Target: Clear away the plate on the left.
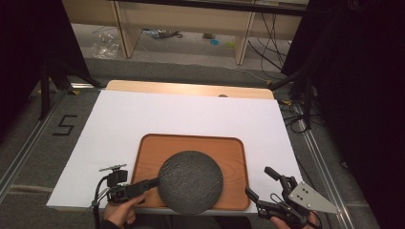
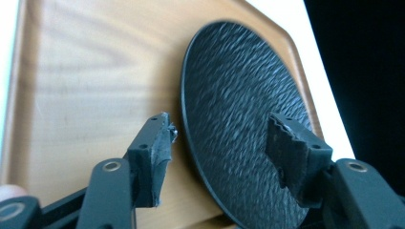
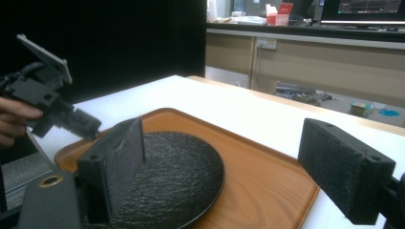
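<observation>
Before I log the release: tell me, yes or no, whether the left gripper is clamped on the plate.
No. In the left gripper view the left gripper has its jaws spread apart, clear of the plate edge between them.

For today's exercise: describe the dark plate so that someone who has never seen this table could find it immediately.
Start at the white table top, then find the wooden tray near the person's edge. The plate lies flat on the tray's near half, just beside the left tongs. It is round, charcoal-black and rough like slate, unlike the smooth orange-brown wood.
</observation>
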`<state>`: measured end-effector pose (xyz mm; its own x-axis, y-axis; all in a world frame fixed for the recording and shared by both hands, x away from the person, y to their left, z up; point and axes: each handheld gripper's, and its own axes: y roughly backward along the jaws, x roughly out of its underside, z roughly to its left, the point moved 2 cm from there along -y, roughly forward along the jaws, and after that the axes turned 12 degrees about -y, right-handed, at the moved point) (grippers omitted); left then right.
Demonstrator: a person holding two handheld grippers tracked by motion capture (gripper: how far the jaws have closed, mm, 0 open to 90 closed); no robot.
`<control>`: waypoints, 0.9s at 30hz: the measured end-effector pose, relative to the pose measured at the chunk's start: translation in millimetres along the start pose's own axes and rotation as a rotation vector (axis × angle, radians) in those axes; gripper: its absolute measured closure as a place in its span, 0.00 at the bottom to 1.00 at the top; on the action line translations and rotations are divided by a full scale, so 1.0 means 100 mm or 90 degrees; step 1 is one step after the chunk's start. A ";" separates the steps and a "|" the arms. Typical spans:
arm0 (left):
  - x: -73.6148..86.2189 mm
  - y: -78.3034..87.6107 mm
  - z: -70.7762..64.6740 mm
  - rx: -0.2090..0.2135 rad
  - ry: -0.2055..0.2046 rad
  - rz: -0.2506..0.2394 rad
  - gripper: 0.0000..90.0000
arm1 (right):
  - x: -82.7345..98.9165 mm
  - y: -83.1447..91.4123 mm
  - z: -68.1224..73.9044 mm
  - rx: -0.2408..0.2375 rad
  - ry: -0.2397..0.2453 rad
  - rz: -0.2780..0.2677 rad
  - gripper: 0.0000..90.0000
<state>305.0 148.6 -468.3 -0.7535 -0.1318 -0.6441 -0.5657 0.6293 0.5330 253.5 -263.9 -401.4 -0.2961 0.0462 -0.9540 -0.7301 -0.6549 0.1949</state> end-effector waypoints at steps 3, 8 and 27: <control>-0.07 0.06 -0.02 -0.009 -0.040 -0.020 0.43 | 0.00 0.00 0.00 0.000 0.000 0.000 0.19; -0.17 0.16 -0.07 -0.019 -0.111 -0.062 0.40 | 0.00 -0.01 0.00 0.001 0.005 -0.008 0.19; -0.28 0.46 -0.23 -0.021 -0.323 -0.145 0.31 | 0.00 -0.01 0.00 0.003 0.008 -0.011 0.19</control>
<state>292.2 163.5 -413.2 -0.3593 0.1284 -0.9244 -0.7118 0.6029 0.3604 254.7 -263.3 -401.6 -0.2748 0.0478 -0.9603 -0.7378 -0.6509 0.1787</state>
